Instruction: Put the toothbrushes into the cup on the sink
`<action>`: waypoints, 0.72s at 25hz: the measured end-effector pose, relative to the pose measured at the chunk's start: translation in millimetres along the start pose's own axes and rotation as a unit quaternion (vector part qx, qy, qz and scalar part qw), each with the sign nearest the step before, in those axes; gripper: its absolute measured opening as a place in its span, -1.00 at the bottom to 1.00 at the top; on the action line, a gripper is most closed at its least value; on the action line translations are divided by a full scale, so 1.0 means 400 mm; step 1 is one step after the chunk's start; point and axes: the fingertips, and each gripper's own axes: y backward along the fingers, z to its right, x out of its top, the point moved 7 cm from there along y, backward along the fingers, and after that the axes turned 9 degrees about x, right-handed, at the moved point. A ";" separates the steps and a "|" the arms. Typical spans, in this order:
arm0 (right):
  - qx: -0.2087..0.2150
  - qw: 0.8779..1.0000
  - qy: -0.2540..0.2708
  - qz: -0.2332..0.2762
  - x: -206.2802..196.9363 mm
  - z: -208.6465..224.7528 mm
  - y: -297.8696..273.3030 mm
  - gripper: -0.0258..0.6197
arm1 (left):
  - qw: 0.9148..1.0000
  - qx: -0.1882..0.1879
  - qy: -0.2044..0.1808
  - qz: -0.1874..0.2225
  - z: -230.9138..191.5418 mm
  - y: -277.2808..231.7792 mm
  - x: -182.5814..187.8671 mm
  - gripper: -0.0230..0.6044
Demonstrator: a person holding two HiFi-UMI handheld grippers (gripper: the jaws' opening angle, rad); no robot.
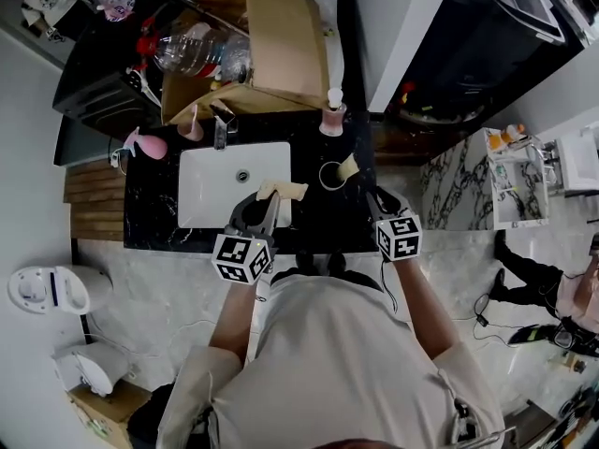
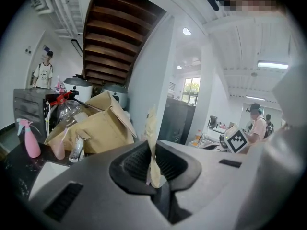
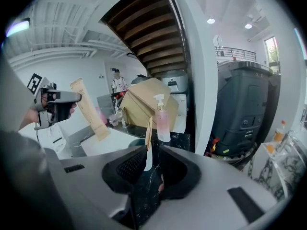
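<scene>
My left gripper (image 1: 265, 199) hovers over the front right corner of the white basin (image 1: 201, 181), shut on a beige packaged toothbrush (image 1: 285, 191). In the left gripper view that toothbrush (image 2: 151, 143) stands upright, pinched between the pads. On the black counter right of the basin stands the cup (image 1: 323, 178), and a second beige toothbrush (image 1: 348, 166) leans out of it toward my right gripper (image 1: 374, 197). In the right gripper view this toothbrush (image 3: 148, 143) shows in the gap between the jaws above the cup's rim (image 3: 138, 142). It lies against the left pad only, so the jaws stand open.
A pink pump bottle (image 1: 332, 115) stands behind the cup. A faucet (image 1: 221, 129), a small pink cup (image 1: 192, 127) and a pink spray bottle (image 1: 145, 145) line the back left of the counter. A cardboard box (image 1: 271, 45) sits behind them. People stand in the background.
</scene>
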 end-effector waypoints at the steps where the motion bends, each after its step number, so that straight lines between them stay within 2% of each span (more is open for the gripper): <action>1: -0.001 1.000 -0.002 0.001 -0.001 0.000 0.005 -0.62 | 1.000 -0.003 -0.002 0.001 0.004 -0.006 0.004 -0.81; 10: -0.009 1.000 -0.022 -0.001 -0.038 0.007 0.040 -0.62 | 1.000 -0.028 -0.014 0.003 0.047 -0.077 0.023 -0.81; 18: -0.023 0.999 -0.028 0.020 -0.033 0.009 0.086 -0.65 | 0.999 -0.043 -0.022 -0.006 0.083 -0.146 0.017 -0.81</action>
